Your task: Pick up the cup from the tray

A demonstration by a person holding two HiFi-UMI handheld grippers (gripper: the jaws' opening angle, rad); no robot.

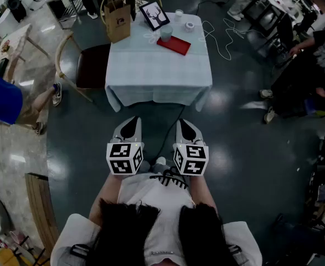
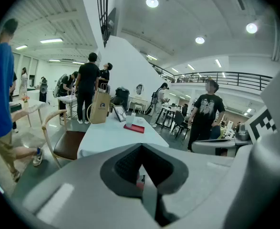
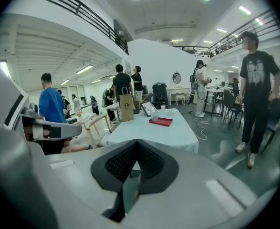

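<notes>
Two hand-held tongs were held side by side, low before the person and pointed forward and somewhat down. On the left gripper (image 1: 132,121) the white jaws were seen closed tip to tip, with nothing between the dark ribbed pads (image 2: 130,163). The right gripper (image 1: 181,123) was likewise closed and empty, its jaw tips meeting in the right gripper view (image 3: 137,142). A white cube with black square markers (image 1: 124,158) was carried behind the left jaws and a matching cube (image 1: 191,159) behind the right.

Dark glossy floor (image 1: 234,143) lay between the tongs and a square table covered with a pale blue-white cloth (image 1: 156,73), set well apart ahead. Toward the table's far side a flat red rectangular tray (image 1: 175,45) was laid. The task's thing, a small pale translucent cup (image 1: 166,34), stood upright at the tray's far left end, untouched by either gripper. Behind it a black-framed picture of antlers (image 1: 154,14) was propped, and a brown paper bag with handles (image 1: 118,22) stood at the far left corner. A wooden chair with a dark red seat (image 1: 91,65) was placed at the table's left side. A person in a blue top (image 1: 1,101) was seen at the left edge.
</notes>
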